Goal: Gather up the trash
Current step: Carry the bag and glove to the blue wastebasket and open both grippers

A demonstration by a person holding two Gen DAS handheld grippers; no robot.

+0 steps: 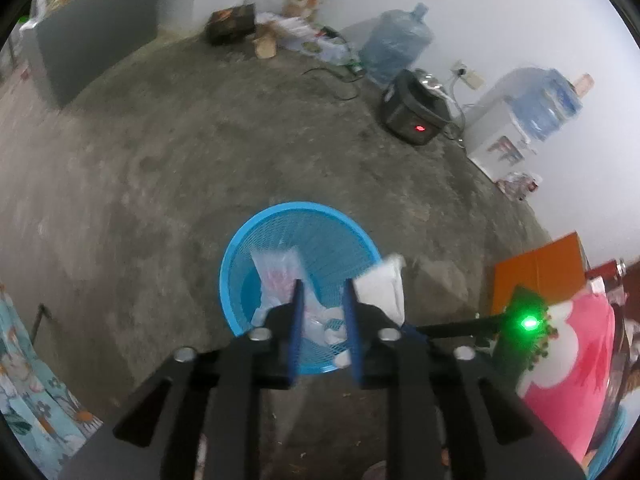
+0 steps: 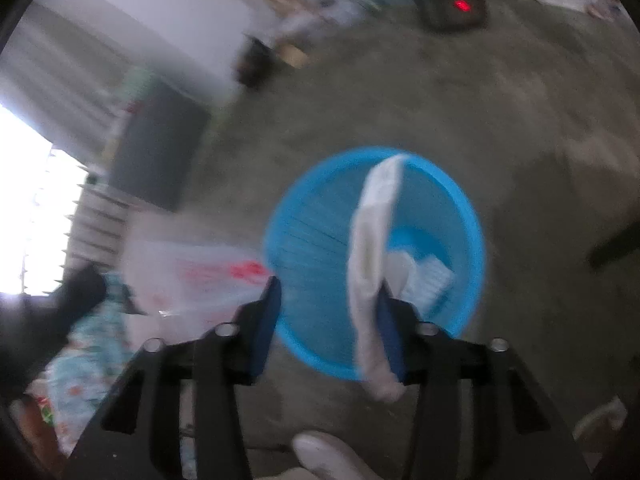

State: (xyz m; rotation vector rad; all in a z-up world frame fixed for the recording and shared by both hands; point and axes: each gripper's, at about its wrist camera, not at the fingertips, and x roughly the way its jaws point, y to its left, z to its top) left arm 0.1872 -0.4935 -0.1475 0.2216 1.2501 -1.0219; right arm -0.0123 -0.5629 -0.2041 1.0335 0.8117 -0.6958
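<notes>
Seen from the left wrist: blue basket [image 1: 236, 264] standing on the bare concrete floor [image 1: 160, 160], directly under the left claw [image 1: 323, 284]. Left claw set narrow, a small gap between its blue pads, nothing squeezed there. Clear plastic bag [image 1: 276, 272] with red print just beyond the tips, over the basket's inside; whether touching a pad, cannot tell through the blur. White scraps lying at the bottom of the basket.

Seen from the right wrist: right claw [image 2: 328, 286] standing wide, pointed steeply down at the same basket [image 2: 474, 216]. White crumpled tissue [image 2: 370, 240] draped along the inner face of one finger only, running from above the tip down past the pad, over the basket's mouth, not pinched. Same printed bag [image 2: 192, 276] showing at the left, beside the basket's rim, near the dark shape of the other claw. Fingertip of a pale gloved hand [image 2: 320, 452] at the bottom edge.

Further off: dark box with a red light [image 1: 416, 114] by the wall, large water bottles [image 1: 396, 40] beyond it. Much of the right view smeared.
</notes>
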